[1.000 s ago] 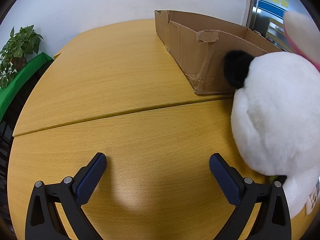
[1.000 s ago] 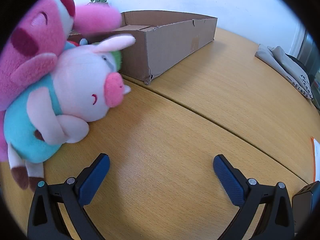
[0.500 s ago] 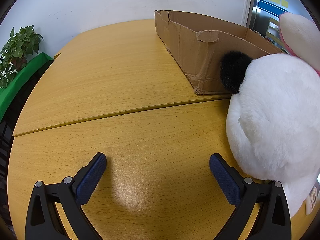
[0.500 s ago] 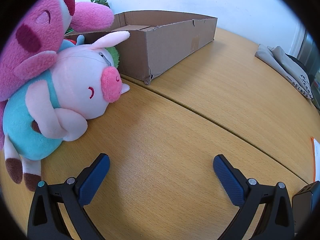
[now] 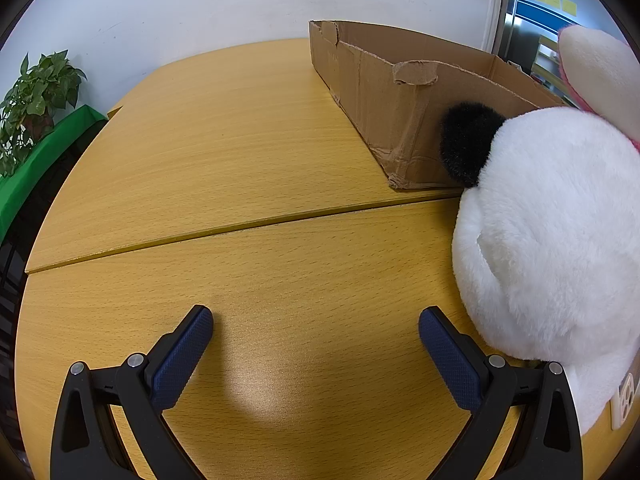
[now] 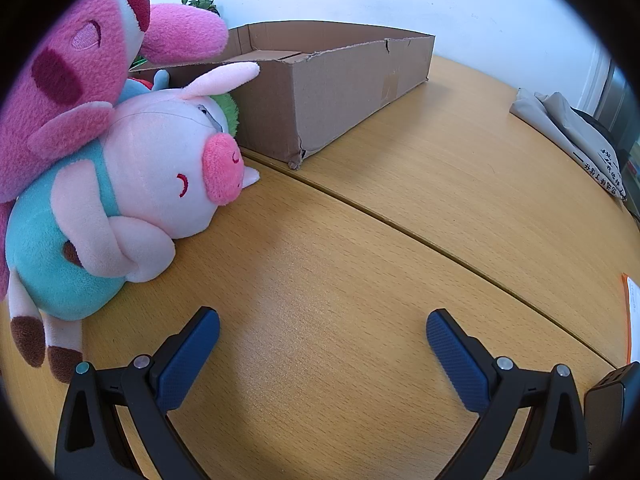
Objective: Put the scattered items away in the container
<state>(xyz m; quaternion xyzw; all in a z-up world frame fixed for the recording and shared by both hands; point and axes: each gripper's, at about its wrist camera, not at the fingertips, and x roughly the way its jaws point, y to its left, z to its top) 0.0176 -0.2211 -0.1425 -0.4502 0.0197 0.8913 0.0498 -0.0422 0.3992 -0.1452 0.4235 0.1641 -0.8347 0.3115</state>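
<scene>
1. The cardboard box point(image 5: 404, 92) sits on the wooden table point(image 5: 240, 152), open at the top, its near corner torn and crumpled; everything below is placed against it.
2. The left gripper point(image 5: 316, 330) hovers over bare table well short of the box's near corner, jaws spread wide, nothing between the blue pads point(image 5: 182, 354).
3. A white plush toy point(image 5: 560, 240) with a black ear lies just in front of the box's short end — the ear overlaps the cardboard wall in the left wrist view, though real contact cannot be told.
4. The right gripper point(image 6: 322, 336) is also wide open and empty, over the table in front of the box point(image 6: 332, 92).
5. A pink pig plush point(image 6: 132, 200) in a teal shirt lies on its side just before the box's near end, with a pink striped plush point(image 6: 80, 80) piled on top — both outside the box.
6. Folded grey cloth point(image 6: 568, 132) lies well off to the box's right.
</scene>
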